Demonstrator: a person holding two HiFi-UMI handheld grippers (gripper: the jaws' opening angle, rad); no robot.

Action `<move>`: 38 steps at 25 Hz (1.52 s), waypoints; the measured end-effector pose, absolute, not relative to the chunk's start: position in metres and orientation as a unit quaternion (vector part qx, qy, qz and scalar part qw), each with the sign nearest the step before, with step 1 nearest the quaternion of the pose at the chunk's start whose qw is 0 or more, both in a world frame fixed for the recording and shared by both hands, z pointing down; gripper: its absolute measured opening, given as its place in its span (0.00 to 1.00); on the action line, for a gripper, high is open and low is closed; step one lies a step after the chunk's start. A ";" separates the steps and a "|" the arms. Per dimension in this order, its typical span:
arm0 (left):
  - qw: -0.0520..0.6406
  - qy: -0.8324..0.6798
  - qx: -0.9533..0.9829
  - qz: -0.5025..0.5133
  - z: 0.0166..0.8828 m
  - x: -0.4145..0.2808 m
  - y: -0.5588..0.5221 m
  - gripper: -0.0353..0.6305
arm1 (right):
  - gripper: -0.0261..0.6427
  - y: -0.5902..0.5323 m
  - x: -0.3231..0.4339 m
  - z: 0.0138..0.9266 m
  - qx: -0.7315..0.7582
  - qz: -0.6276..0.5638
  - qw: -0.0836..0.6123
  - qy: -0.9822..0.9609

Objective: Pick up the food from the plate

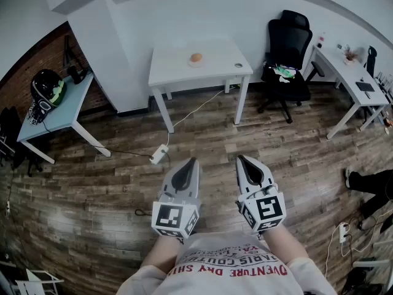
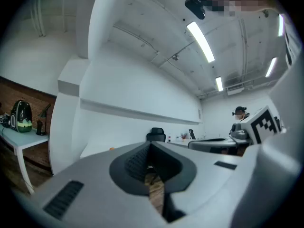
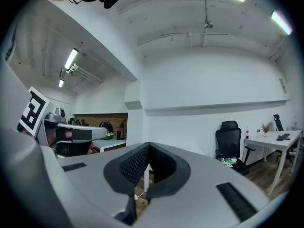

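Note:
An orange piece of food (image 1: 196, 57) lies on a small white plate (image 1: 196, 62) on the white table (image 1: 215, 69) across the room. Both grippers hang side by side in front of my chest, far from that table. My left gripper (image 1: 191, 161) is shut with nothing in it, and its jaws meet in the left gripper view (image 2: 151, 148). My right gripper (image 1: 241, 160) is also shut and empty, with its jaws together in the right gripper view (image 3: 148, 148). The food shows as a tiny orange spot (image 2: 111, 149) in the left gripper view.
A black office chair (image 1: 287, 60) stands right of the white table. A power strip (image 1: 158, 155) and cable lie on the wooden floor in front. A light blue table (image 1: 58, 112) with a helmet (image 1: 48, 86) is at left, a white desk (image 1: 347, 82) at right.

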State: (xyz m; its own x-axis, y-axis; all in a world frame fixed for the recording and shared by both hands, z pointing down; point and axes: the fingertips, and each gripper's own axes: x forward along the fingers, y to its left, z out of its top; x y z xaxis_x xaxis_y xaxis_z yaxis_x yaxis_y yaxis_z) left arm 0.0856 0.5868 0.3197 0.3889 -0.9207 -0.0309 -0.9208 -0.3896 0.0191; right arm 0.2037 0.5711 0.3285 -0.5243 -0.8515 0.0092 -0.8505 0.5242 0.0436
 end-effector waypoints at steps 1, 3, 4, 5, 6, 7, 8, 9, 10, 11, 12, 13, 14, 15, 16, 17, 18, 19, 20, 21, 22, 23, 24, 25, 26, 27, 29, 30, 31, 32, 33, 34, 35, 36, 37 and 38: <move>-0.003 0.554 -0.833 0.020 0.320 0.086 0.588 0.06 | 0.05 0.572 0.205 0.329 0.487 -0.017 0.016 -0.873; -0.007 0.555 -0.831 0.022 0.321 0.087 0.589 0.06 | 0.05 0.574 0.209 0.330 0.487 -0.015 0.017 -0.873; -0.006 0.556 -0.831 0.021 0.321 0.088 0.590 0.06 | 0.05 0.575 0.211 0.330 0.488 -0.014 0.016 -0.873; -0.004 0.556 -0.831 0.020 0.321 0.089 0.591 0.06 | 0.05 0.576 0.213 0.331 0.488 -0.013 0.016 -0.873; -0.003 0.556 -0.831 0.019 0.320 0.090 0.591 0.06 | 0.05 0.576 0.215 0.331 0.488 -0.012 0.015 -0.872; -0.002 0.556 -0.831 0.018 0.321 0.091 0.592 0.06 | 0.05 0.577 0.216 0.332 0.488 -0.012 0.015 -0.872; -0.002 0.556 -0.831 0.017 0.321 0.092 0.592 0.06 | 0.05 0.578 0.217 0.333 0.488 -0.013 0.014 -0.873; -0.002 0.556 -0.831 0.017 0.322 0.092 0.592 0.06 | 0.05 0.578 0.218 0.333 0.487 -0.013 0.012 -0.873; -0.002 0.557 -0.830 0.016 0.323 0.092 0.592 0.06 | 0.05 0.578 0.218 0.333 0.486 -0.012 0.007 -0.874; -0.003 0.558 -0.830 0.015 0.324 0.092 0.591 0.06 | 0.05 0.578 0.219 0.333 0.486 -0.009 0.002 -0.874; -0.003 0.558 -0.830 0.014 0.325 0.093 0.591 0.06 | 0.05 0.577 0.220 0.334 0.487 -0.007 0.000 -0.873; -0.004 0.559 -0.829 0.014 0.326 0.094 0.590 0.06 | 0.05 0.576 0.221 0.335 0.488 -0.004 0.000 -0.873; -0.004 0.560 -0.829 0.013 0.326 0.095 0.589 0.06 | 0.05 0.574 0.223 0.337 0.489 -0.003 0.002 -0.872; -0.004 0.560 -0.828 0.011 0.327 0.096 0.588 0.06 | 0.05 0.573 0.224 0.339 0.489 -0.001 0.004 -0.872; -0.004 0.560 -0.829 0.008 0.328 0.097 0.587 0.06 | 0.05 0.572 0.224 0.341 0.488 0.000 0.004 -0.873; -0.004 0.559 -0.829 0.005 0.330 0.097 0.585 0.06 | 0.05 0.571 0.224 0.344 0.487 0.002 0.004 -0.873; -0.005 0.557 -0.830 0.002 0.333 0.097 0.582 0.06 | 0.05 0.569 0.224 0.347 0.488 0.004 0.004 -0.873; -0.007 0.555 -0.832 0.000 0.337 0.096 0.578 0.06 | 0.05 0.566 0.224 0.351 0.490 0.007 0.005 -0.872; -0.009 0.551 -0.834 -0.003 0.341 0.096 0.573 0.06 | 0.05 0.563 0.224 0.355 0.492 0.010 0.006 -0.870; -0.012 0.548 -0.836 -0.004 0.345 0.097 0.567 0.06 | 0.05 0.558 0.225 0.360 0.495 0.015 0.008 -0.869; -0.015 0.545 -0.838 -0.005 0.348 0.096 0.559 0.06 | 0.05 0.551 0.226 0.364 0.498 0.020 0.011 -0.867; -0.018 0.543 -0.840 -0.004 0.350 0.095 0.550 0.06 | 0.05 0.544 0.226 0.368 0.501 0.026 0.014 -0.865; -0.020 0.542 -0.840 -0.004 0.352 0.092 0.539 0.06 | 0.05 0.534 0.225 0.372 0.504 0.032 0.017 -0.863; -0.022 0.540 -0.842 -0.004 0.353 0.088 0.527 0.06 | 0.05 0.523 0.222 0.375 0.508 0.038 0.019 -0.861; -0.023 0.537 -0.844 -0.005 0.354 0.084 0.513 0.06 | 0.05 0.510 0.219 0.377 0.512 0.043 0.020 -0.858; -0.025 0.531 -0.847 -0.007 0.355 0.079 0.498 0.06 | 0.05 0.496 0.215 0.378 0.517 0.047 0.020 -0.855; -0.028 0.520 -0.854 -0.010 0.358 0.070 0.464 0.06 | 0.05 0.465 0.207 0.378 0.528 0.052 0.019 -0.847; -0.029 0.516 -0.856 -0.009 0.358 0.065 0.446 0.06 | 0.05 0.448 0.202 0.378 0.533 0.053 0.019 -0.844; -0.031 0.514 -0.857 -0.005 0.358 0.058 0.426 0.06 | 0.05 0.430 0.196 0.378 0.537 0.055 0.021 -0.842; -0.034 0.512 -0.858 -0.002 0.357 0.051 0.407 0.06 | 0.05 0.411 0.189 0.378 0.540 0.056 0.024 -0.840; -0.036 0.510 -0.860 0.001 0.355 0.042 0.387 0.06 | 0.05 0.393 0.181 0.378 0.542 0.058 0.027 -0.838; -0.036 0.507 -0.861 0.001 0.353 0.032 0.368 0.06 | 0.05 0.374 0.172 0.377 0.544 0.059 0.028 -0.836; -0.034 0.505 -0.863 0.001 0.352 0.021 0.349 0.06 | 0.05 0.355 0.162 0.375 0.547 0.060 0.027 -0.835; -0.030 0.503 -0.863 0.000 0.350 0.009 0.330 0.06 | 0.05 0.334 0.152 0.373 0.550 0.059 0.024 -0.833; -0.028 0.503 -0.864 0.000 0.349 -0.005 0.310 0.06 | 0.05 0.314 0.142 0.370 0.554 0.059 0.020 -0.830; -0.027 0.504 -0.864 0.000 0.349 -0.018 0.289 0.06 | 0.05 0.293 0.131 0.368 0.557 0.059 0.018 -0.828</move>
State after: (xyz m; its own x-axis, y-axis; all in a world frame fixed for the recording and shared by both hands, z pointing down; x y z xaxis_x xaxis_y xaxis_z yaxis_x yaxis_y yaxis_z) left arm -0.0184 0.2893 0.3489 0.4929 -0.8696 0.0273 -0.8696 -0.4914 0.0474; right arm 0.1311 0.2926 0.3681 -0.3795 -0.9203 0.0948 -0.9245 0.3731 -0.0784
